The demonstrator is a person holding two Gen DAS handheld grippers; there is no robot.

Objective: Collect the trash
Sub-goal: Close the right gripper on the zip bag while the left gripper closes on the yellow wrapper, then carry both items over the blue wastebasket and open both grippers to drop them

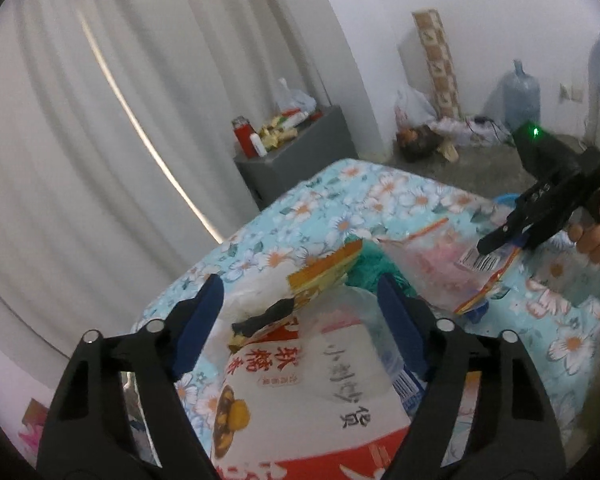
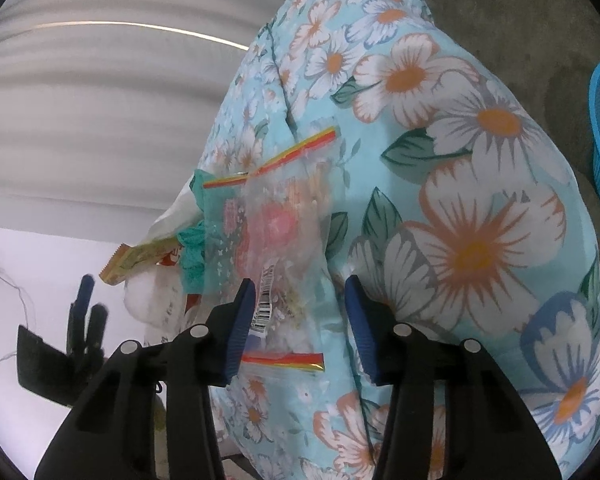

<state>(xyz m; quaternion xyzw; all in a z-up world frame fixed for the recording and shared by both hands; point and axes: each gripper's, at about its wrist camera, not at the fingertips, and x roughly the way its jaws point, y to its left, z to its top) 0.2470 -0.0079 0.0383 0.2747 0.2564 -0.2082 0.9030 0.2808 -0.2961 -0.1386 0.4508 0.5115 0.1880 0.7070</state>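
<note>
Lying between spread fingers (image 2: 242,320): wrapper (image 2: 276,240).

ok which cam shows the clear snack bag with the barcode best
The right wrist view: the clear snack bag lies whole between the open right gripper fingers. In the left wrist view it sits far right, smaller, partly behind the right gripper.

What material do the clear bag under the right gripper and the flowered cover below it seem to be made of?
Clear bag: probably thin plastic film, glossy; the contents show through and it wrinkles sharply. Flowered cover: likely woven cloth, matte; it has printed flowers and soft folds, with no shine.
</note>
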